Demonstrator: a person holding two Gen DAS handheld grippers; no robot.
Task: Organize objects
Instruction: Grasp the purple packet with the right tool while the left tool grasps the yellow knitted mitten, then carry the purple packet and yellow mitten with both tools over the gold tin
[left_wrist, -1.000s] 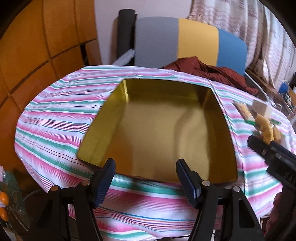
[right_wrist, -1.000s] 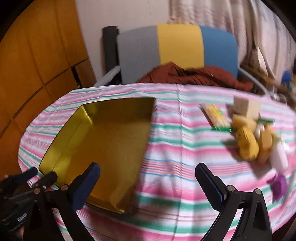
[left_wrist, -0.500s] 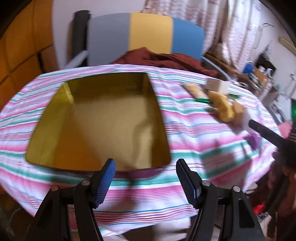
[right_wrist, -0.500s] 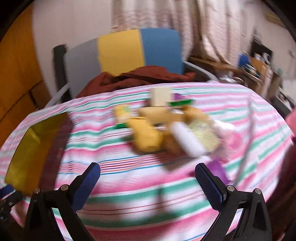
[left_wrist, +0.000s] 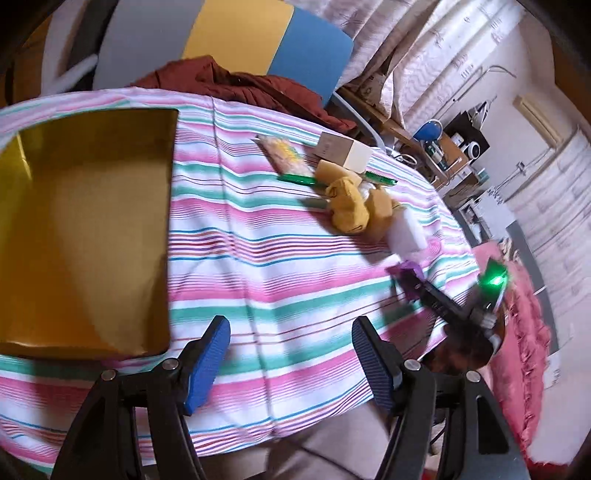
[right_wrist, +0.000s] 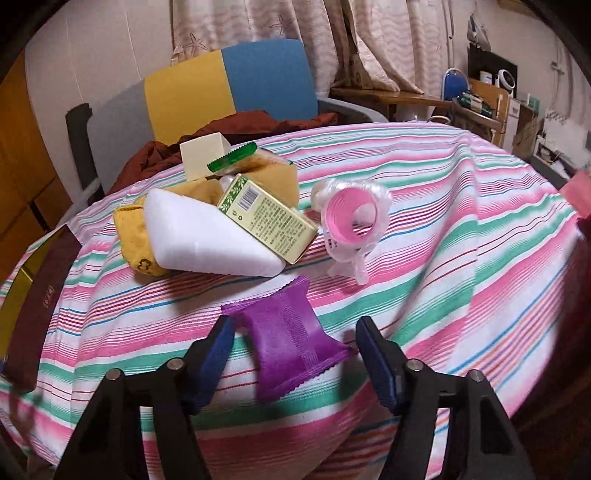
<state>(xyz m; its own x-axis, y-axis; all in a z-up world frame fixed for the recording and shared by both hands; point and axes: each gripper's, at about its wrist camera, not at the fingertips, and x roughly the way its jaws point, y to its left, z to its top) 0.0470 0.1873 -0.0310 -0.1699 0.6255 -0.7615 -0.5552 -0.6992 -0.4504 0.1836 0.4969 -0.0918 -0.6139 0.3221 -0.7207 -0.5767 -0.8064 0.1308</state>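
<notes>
A gold tray (left_wrist: 92, 229) lies open on the striped tablecloth (left_wrist: 280, 258) at the left. A pile of objects lies to its right: a yellow cloth (left_wrist: 347, 206), a white sponge (right_wrist: 207, 236), a green printed box (right_wrist: 269, 218), a cream box (right_wrist: 201, 155), a pink roll in plastic (right_wrist: 351, 218). A purple packet (right_wrist: 291, 336) lies nearest me. My right gripper (right_wrist: 295, 354) is open, its fingers either side of the purple packet, not touching it. My left gripper (left_wrist: 291, 354) is open and empty over the cloth, right of the tray.
A grey, yellow and blue chair (right_wrist: 221, 88) with a dark red garment (left_wrist: 236, 85) stands behind the table. The gold tray's dark red outer wall (right_wrist: 40, 306) shows at the left of the right wrist view. Curtains and cluttered shelves (right_wrist: 491, 99) are at the far right.
Both grippers have swung right, away from the tray. The right gripper has come close to the pile and now straddles the purple packet. Both stay open.
</notes>
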